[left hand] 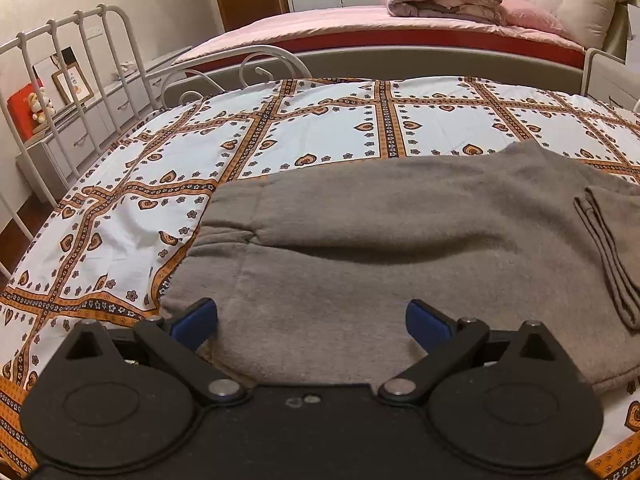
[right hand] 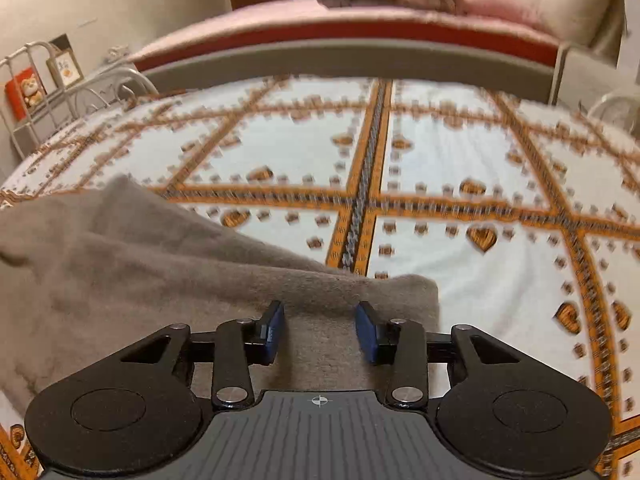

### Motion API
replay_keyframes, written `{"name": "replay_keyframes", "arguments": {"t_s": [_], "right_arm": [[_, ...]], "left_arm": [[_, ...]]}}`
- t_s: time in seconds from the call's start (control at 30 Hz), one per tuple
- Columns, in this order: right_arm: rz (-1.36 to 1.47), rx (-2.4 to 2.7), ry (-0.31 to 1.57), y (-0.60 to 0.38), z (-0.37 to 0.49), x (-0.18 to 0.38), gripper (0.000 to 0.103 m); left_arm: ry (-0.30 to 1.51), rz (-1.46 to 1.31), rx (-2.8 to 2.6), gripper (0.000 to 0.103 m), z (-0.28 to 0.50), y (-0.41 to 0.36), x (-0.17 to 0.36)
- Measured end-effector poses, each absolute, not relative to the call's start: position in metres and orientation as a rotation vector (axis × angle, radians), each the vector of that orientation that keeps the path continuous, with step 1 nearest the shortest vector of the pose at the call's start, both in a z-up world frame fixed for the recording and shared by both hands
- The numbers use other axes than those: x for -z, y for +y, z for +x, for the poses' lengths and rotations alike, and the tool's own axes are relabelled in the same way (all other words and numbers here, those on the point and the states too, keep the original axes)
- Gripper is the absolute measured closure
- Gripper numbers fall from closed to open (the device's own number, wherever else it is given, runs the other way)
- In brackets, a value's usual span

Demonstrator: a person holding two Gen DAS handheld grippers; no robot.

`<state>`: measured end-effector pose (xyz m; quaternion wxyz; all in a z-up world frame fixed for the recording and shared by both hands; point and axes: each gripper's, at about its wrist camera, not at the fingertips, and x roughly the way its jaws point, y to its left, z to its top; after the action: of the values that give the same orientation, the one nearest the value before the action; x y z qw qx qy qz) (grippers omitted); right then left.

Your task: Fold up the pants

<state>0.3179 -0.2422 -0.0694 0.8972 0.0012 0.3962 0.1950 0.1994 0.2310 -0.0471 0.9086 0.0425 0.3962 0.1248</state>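
Left wrist view: gray pants [left hand: 400, 240] lie lengthwise left-to-right; both the left gripper [left hand: 312, 316] and the right gripper [right hand: 320, 320] gape empty.

Two wrist-mounted fisheye views, both angled down over the bed [left hand: 320, 128].

Left wrist view looks forward past its claw [left hand: 312, 320], close above the grey pants [left hand: 400, 240], toward the white metal rail [left hand: 80, 40] and pink bed [left hand: 360, 24]. Right wrist view, blurred, sits further right, close above the pants' end [right hand: 200, 272]. Both share the patterned sheet, pants and pink bed.
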Motion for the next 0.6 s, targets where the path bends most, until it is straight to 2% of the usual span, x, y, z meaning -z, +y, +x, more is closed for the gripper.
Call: {"name": "replay_keyframes", "arguments": {"t_s": [0.1,0.27,0.47,0.5,0.6], "right_arm": [[-0.006,-0.444,0.803,-0.256,0.299,0.052,0.062],[-0.146,-0.504,0.969,-0.262,0.271,0.078,0.062],[-0.049,-0.522,0.919,-0.277,0.254,0.066,0.061],[-0.067,-0.526,0.962,-0.276,0.251,0.075,0.061],[-0.102,-0.523,0.925,-0.273,0.245,0.071,0.060]], "left_arm": [[0.815,0.088,-0.251,0.008,0.197,0.232,0.047],[0.828,0.079,-0.257,0.008,0.195,0.238,0.048],[0.834,0.085,-0.264,0.008,0.190,0.239,0.049],[0.834,0.083,-0.267,0.008,0.189,0.241,0.048],[0.833,0.052,-0.294,0.008,0.186,0.248,0.048]]}}
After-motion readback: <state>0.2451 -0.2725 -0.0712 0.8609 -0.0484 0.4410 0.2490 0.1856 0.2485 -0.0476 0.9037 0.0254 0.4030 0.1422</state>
